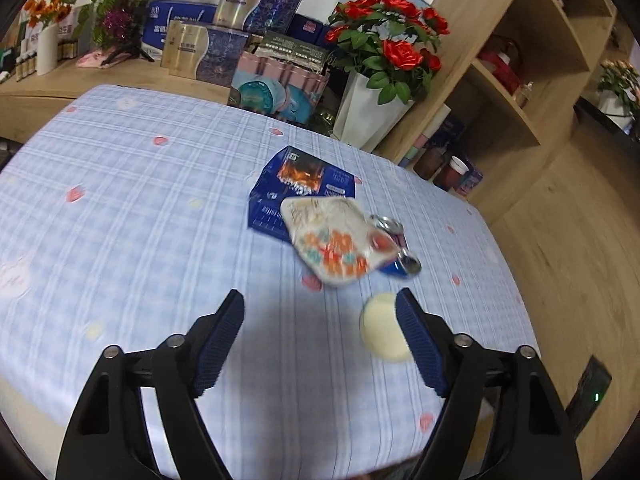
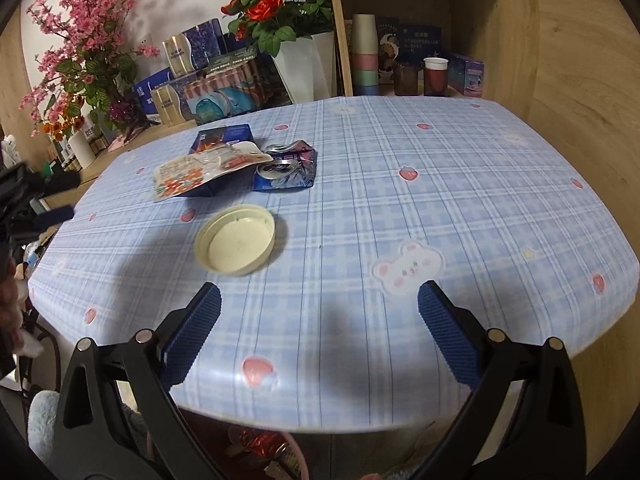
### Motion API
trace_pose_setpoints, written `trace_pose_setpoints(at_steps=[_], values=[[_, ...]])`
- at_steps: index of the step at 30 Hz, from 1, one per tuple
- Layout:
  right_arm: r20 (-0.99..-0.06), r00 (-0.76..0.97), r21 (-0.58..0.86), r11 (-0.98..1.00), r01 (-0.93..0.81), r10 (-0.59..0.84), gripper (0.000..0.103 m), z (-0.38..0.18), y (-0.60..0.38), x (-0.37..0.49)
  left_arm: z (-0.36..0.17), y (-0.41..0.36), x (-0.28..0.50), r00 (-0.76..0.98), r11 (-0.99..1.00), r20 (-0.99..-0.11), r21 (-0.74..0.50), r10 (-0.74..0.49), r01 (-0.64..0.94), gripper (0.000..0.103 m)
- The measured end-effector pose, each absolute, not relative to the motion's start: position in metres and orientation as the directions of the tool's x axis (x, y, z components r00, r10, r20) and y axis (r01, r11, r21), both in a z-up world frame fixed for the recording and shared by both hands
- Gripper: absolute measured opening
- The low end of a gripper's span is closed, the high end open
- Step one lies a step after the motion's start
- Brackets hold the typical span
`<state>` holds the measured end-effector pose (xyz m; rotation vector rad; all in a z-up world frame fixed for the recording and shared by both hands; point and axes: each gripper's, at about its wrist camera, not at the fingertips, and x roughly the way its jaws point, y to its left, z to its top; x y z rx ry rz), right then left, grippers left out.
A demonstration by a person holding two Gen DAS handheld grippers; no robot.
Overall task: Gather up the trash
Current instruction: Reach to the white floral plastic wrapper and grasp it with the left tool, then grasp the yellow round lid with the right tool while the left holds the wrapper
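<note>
Left gripper wide open, holding nothing; lid sits on the tablecloth just behind its right finger. Right gripper also wide open and empty, lid ahead-left of it. Further out: snack wrapper, crushed can, then blue box, all touching in one pile.

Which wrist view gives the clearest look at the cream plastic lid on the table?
The right wrist view: the cream lid lies in full view, sharp, rim up, ahead of the open right gripper. The left wrist view shows it blurred and partly hidden behind a finger of the open left gripper.
</note>
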<state>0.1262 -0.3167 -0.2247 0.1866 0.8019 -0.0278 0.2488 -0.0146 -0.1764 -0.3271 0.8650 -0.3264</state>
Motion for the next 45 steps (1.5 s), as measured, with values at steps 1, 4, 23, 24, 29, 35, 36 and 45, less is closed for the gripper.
trace_pose_setpoints(at_steps=[1, 4, 23, 24, 29, 35, 36, 45], values=[[-0.718, 0.695, 0.155, 0.983, 0.094, 0.046, 0.097, -0.225, -0.317, 0.132, -0.18, -0.017, 0.257, 0.603, 0.899, -0.685, -0.417, -0.409, 0.135, 0.068], [-0.718, 0.695, 0.159, 0.981, 0.112, 0.038, 0.097, -0.228, -0.322, 0.151, -0.192, -0.021, 0.284, 0.604, 0.874, -0.672, -0.478, -0.429, 0.089, 0.062], [-0.778, 0.616, 0.198, 0.979, 0.055, 0.122, 0.097, -0.264, -0.308, 0.218, -0.253, -0.035, 0.346, 0.536, 0.811, -0.69, -0.585, -0.486, -0.019, 0.06], [-0.781, 0.612, 0.196, 0.979, 0.052, 0.123, 0.097, -0.266, -0.306, 0.219, -0.254, -0.035, 0.347, 0.533, 0.802, -0.684, -0.597, -0.498, -0.018, 0.054], [-0.793, 0.589, 0.205, 0.979, 0.018, 0.155, 0.097, -0.271, -0.294, 0.222, -0.242, -0.029, 0.338, 0.545, 0.793, -0.656, -0.609, -0.522, 0.028, 0.03], [-0.809, 0.552, 0.197, 0.978, -0.072, 0.204, 0.097, -0.274, -0.265, 0.231, -0.215, -0.005, 0.314, 0.601, 0.787, -0.605, -0.613, -0.523, 0.067, 0.028], [-0.811, 0.548, 0.19, 0.978, -0.088, 0.207, 0.097, -0.275, -0.259, 0.233, -0.209, 0.001, 0.308, 0.612, 0.783, -0.592, -0.617, -0.524, 0.074, 0.028], [-0.832, 0.528, 0.141, 0.985, -0.098, 0.171, 0.097, -0.284, -0.242, 0.255, -0.167, 0.052, 0.265, 0.704, 0.775, -0.51, -0.626, -0.495, 0.091, 0.019]])
